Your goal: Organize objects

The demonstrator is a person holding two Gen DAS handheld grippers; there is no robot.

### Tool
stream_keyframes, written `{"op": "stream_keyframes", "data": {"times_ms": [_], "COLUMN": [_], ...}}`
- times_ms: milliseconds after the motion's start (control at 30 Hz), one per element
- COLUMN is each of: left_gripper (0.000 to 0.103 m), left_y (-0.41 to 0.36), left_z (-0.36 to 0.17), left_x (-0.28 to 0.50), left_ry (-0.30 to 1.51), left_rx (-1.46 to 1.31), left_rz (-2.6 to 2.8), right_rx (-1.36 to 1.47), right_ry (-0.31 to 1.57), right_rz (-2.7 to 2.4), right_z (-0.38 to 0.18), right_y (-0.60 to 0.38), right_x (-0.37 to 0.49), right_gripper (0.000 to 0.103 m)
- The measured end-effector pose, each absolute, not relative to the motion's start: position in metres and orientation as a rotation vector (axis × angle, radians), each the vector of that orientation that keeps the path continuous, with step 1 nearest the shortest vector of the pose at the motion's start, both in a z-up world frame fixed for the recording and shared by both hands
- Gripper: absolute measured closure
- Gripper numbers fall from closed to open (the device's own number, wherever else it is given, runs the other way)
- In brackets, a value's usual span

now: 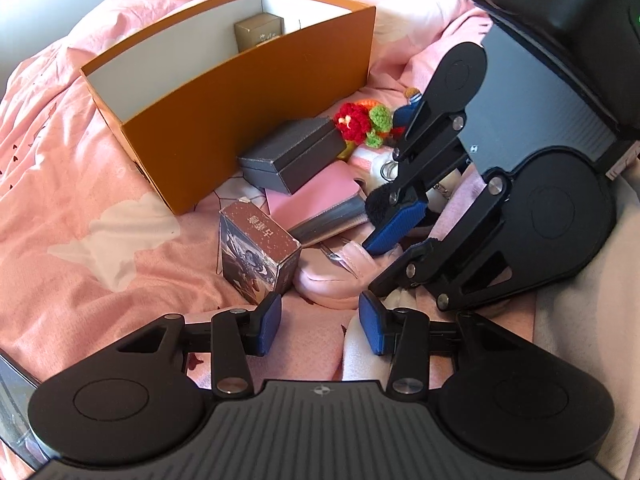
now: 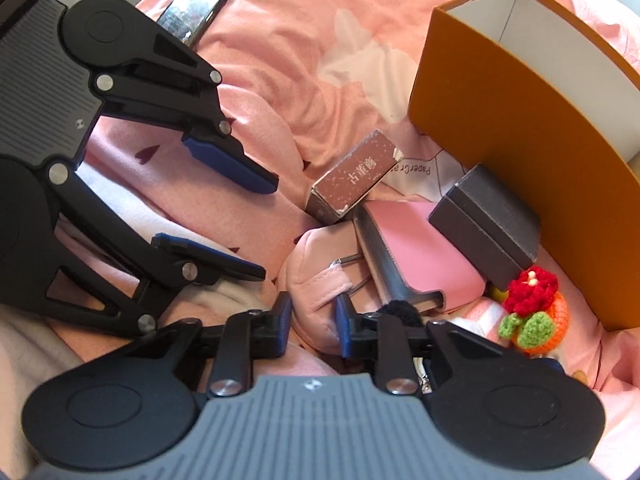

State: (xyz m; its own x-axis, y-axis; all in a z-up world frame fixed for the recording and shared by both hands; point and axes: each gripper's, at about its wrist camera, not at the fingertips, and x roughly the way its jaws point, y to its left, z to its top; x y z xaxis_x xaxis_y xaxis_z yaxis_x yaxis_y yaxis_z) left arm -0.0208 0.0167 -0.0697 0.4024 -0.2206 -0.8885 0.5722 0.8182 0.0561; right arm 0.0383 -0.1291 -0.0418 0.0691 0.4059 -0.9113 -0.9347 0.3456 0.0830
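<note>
Left gripper [image 1: 319, 322]: jaws parted wide, nothing between the blue pads, held low over the pink bedding [image 1: 80, 184]. In the right wrist view it enters from the left edge, fingers pointing right and slightly down toward the pile, with bedding visible in the gap.

Right gripper [image 2: 312, 322]: jaws part-open, set either side of a fold of the pink pouch [image 2: 316, 284]; whether the pads press the fabric cannot be told. In the left wrist view it comes in from the right, tilted down into the pile, with a black fuzzy item [image 1: 380, 204] at the upper finger.

Count, loose items beside the box:
- 1 brown printed carton [image 1: 260, 258], just ahead of the left gripper.
- 1 dark grey lidded box [image 1: 294, 156], touching the orange wall.
- 1 pink-covered booklet [image 1: 310, 200], partly under the grey box.
- 1 pink pouch.
- 1 crocheted flower toy [image 2: 530, 312], red, green and orange.
- 1 metal ring [image 1: 389, 169].

Orange box [image 1: 248, 120]: 1, open-topped, white inside, upright on the bedding, holding 1 small tan carton [image 1: 259, 32] in its far corner.

A shiny flat object [image 2: 196, 12] lies well apart on the bedding.
</note>
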Motion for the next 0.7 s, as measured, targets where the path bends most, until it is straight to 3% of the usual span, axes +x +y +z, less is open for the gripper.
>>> {"op": "stream_keyframes", "data": {"times_ms": [300, 367, 400, 500, 700], "left_gripper": [0.052, 0.052, 0.052, 0.052, 0.052], "left_y": [0.019, 0.017, 0.016, 0.010, 0.004], "left_z": [-0.061, -0.061, -0.061, -0.063, -0.068], "left_x": [-0.020, -0.018, -0.017, -0.012, -0.011], "left_ry": [1.011, 0.998, 0.992, 0.979, 0.997], "left_rx": [0.385, 0.381, 0.379, 0.381, 0.417], "left_rz": [-0.521, -0.518, -0.518, -0.523, -0.531], "right_rx": [-0.520, -0.481, -0.460, -0.522, -0.455], "right_ry": [0.987, 0.969, 0.953, 0.870, 0.938], "right_rz": [1.078, 1.055, 1.042, 0.911, 0.968], "right_z": [-0.010, -0.002, 0.002, 0.004, 0.001], "right_y": [-0.143, -0.147, -0.149, -0.149, -0.159], "right_x": [0.052, 0.059, 0.063, 0.073, 0.086], "right_gripper": [0.086, 0.092, 0.103, 0.103, 0.103]}}
